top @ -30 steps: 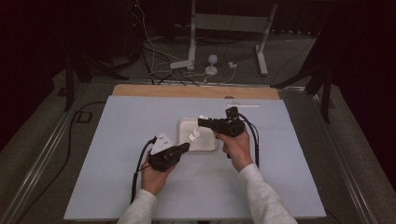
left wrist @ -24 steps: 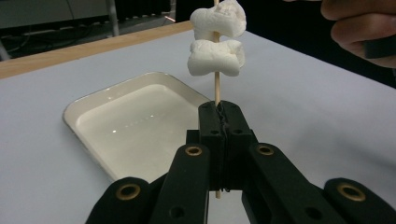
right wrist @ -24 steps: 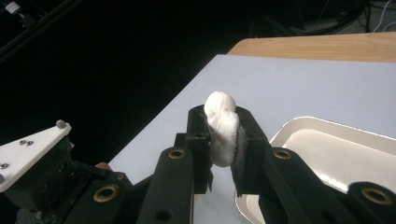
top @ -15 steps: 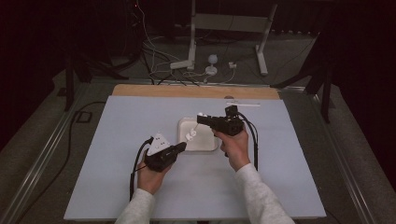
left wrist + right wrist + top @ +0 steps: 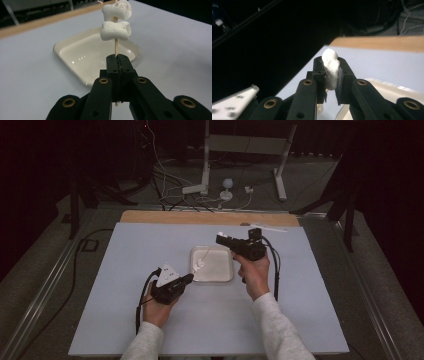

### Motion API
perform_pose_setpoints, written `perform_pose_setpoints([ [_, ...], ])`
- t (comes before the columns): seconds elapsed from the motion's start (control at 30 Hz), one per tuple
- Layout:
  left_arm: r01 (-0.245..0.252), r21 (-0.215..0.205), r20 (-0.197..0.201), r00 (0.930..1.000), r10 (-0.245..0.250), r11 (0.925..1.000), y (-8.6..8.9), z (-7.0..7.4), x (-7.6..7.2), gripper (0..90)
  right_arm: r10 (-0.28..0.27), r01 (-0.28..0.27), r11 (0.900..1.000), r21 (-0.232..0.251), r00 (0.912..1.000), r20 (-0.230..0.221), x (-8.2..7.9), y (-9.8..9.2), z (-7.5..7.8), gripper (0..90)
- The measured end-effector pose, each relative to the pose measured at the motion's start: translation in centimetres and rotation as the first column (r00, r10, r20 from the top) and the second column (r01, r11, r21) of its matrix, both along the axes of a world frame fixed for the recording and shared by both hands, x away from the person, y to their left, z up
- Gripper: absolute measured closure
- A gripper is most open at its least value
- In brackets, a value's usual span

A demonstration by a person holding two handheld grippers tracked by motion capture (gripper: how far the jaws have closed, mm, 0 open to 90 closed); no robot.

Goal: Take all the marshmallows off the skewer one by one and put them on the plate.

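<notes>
White table; skewer detail in left gripper view alone

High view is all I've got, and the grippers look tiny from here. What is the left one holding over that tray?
Observer: The left gripper is clamped on a thin wooden skewer that stands upright, with two marshmallows threaded on it.
Operator: And the right one, is it carrying anything?
Observer: Yes, the right gripper pinches a single white marshmallow, squashed between its jaws.
Operator: Is anything left in the tray?
Observer: In the left gripper view, the part of the white tray that shows looks bare; its far side is hidden behind the marshmallows.
</notes>
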State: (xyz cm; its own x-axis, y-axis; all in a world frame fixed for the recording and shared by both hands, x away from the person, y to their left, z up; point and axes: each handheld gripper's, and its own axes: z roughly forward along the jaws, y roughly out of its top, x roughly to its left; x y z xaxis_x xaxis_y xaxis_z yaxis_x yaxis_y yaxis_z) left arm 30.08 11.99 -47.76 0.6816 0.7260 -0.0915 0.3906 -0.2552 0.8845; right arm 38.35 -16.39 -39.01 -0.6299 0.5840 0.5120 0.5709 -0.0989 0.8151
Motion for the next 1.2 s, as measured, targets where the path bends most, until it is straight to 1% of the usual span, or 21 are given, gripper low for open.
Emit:
perform_pose_setpoints([
  [0.07, -0.007, -0.015, 0.012, 0.9999, 0.007, 0.9999, 0.0, 0.5, 0.0, 90.0, 0.015, -0.013, 0.997, -0.077, 0.9995, 0.026, -0.1, -0.3, 0.7, 80.5],
  [0.13, -0.013, -0.028, 0.018, 0.9998, 0.013, 0.9995, 0.0, 0.9, 0.0, 90.0, 0.025, -0.022, 0.994, -0.107, 0.9992, 0.03, -0.2, -0.3, 0.8, 80.2],
  [0.2, -0.015, -0.029, 0.017, 0.9997, 0.015, 0.9995, 0.1, 1.0, -0.1, 90.0, 0.03, -0.026, 0.992, -0.123, 0.9991, 0.029, -0.2, -0.3, 0.4, 79.9],
  [0.23, -0.019, -0.034, 0.016, 0.9997, 0.02, 0.9992, 0.2, 1.0, -0.1, 90.0, 0.029, -0.027, 0.992, -0.122, 0.9994, 0.019, -0.1, -0.3, 0.1, 79.7],
  [0.3, -0.023, -0.05, 0.014, 0.9996, 0.023, 0.9985, 0.3, 1.2, -0.1, 90.0, 0.018, -0.018, 0.986, -0.167, 0.9998, -0.002, 0.0, -0.1, -1.1, 79.3],
  [0.33, -0.023, -0.052, 0.016, 0.9996, 0.024, 0.9984, 0.4, 1.3, -0.1, 90.0, 0.018, -0.018, 0.986, -0.167, 0.9998, -0.002, 0.0, -0.1, -1.1, 79.3],
  [0.37, -0.026, -0.056, 0.015, 0.9995, 0.026, 0.9981, 0.5, 1.3, 0.0, 90.0, 0.017, -0.018, 0.983, -0.185, 0.9998, -0.008, 0.1, 0.0, -1.6, 79.2],
  [0.4, -0.026, -0.058, 0.014, 0.9995, 0.027, 0.998, 0.6, 1.3, 0.0, 90.0, 0.005, -0.009, 0.974, -0.228, 0.9998, -0.017, 0.2, 0.0, -2.4, 78.9],
  [0.43, -0.029, -0.062, 0.012, 0.9995, 0.03, 0.9976, 0.6, 1.3, 0.0, 90.0, 0.0, -0.005, 0.968, -0.25, 0.9998, -0.019, 0.3, 0.1, -2.8, 78.8],
  [0.53, -0.028, -0.064, 0.01, 0.9995, 0.029, 0.9975, 0.6, 1.3, 0.0, 90.0, -0.011, -0.001, 0.953, -0.304, 0.9991, -0.04, 0.4, 0.2, -4.2, 78.3],
  [0.57, -0.027, -0.064, 0.009, 0.9996, 0.028, 0.9976, 0.5, 1.3, 0.0, 90.0, -0.011, -0.001, 0.953, -0.304, 0.9991, -0.04, 0.4, 0.2, -4.2, 78.3],
  [0.6, -0.026, -0.062, 0.009, 0.9996, 0.026, 0.9977, 0.5, 1.3, 0.1, 90.0, -0.013, -0.003, 0.947, -0.322, 0.9989, -0.046, 0.4, 0.2, -4.6, 78.1],
  [0.63, -0.025, -0.063, 0.007, 0.9996, 0.026, 0.9977, 0.5, 1.3, 0.1, 90.0, -0.018, -0.004, 0.937, -0.349, 0.9982, -0.058, 0.5, 0.3, -5.5, 77.8],
  [0.7, -0.024, -0.063, 0.003, 0.9997, 0.025, 0.9977, 0.4, 1.2, 0.1, 90.0, -0.021, -0.008, 0.929, -0.369, 0.9969, -0.076, 0.6, 0.4, -6.3, 77.5],
  [0.73, -0.024, -0.063, 0.002, 0.9997, 0.025, 0.9977, 0.4, 1.2, 0.1, 90.0, -0.021, -0.008, 0.929, -0.369, 0.9969, -0.076, 0.6, 0.4, -6.3, 77.5],
  [0.87, -0.024, -0.06, -0.001, 0.9997, 0.024, 0.9979, 0.3, 1.1, 0.2, 90.0, -0.024, -0.02, 0.915, -0.404, 0.9944, -0.103, 0.8, 0.6, -7.4, 76.3],
  [0.93, -0.024, -0.059, -0.004, 0.9997, 0.023, 0.998, 0.3, 1.1, 0.2, 90.0, -0.026, -0.022, 0.906, -0.422, 0.9939, -0.108, 0.9, 0.9, -7.8, 70.4],
  [1.03, -0.024, -0.054, -0.005, 0.9997, 0.024, 0.9983, 0.3, 1.0, 0.3, 90.0, -0.04, -0.021, 0.897, -0.441, 0.9909, -0.128, 1.2, 1.2, -8.2, 52.3],
  [1.1, -0.027, -0.055, -0.006, 0.9996, 0.027, 0.9981, 0.3, 1.0, 0.3, 90.0, -0.05, -0.02, 0.895, -0.445, 0.9883, -0.144, 1.2, 1.4, -8.4, 42.8],
  [1.17, -0.031, -0.056, -0.005, 0.9995, 0.031, 0.998, 0.3, 1.0, 0.3, 90.0, -0.061, -0.008, 0.894, -0.448, 0.9883, -0.14, 1.2, 1.4, -8.4, 33.8],
  [1.2, -0.033, -0.056, -0.005, 0.9995, 0.033, 0.9979, 0.4, 1.0, 0.3, 90.0, -0.051, -0.013, 0.911, -0.412, 0.988, -0.146, 1.1, 1.3, -8.1, 30.2],
])
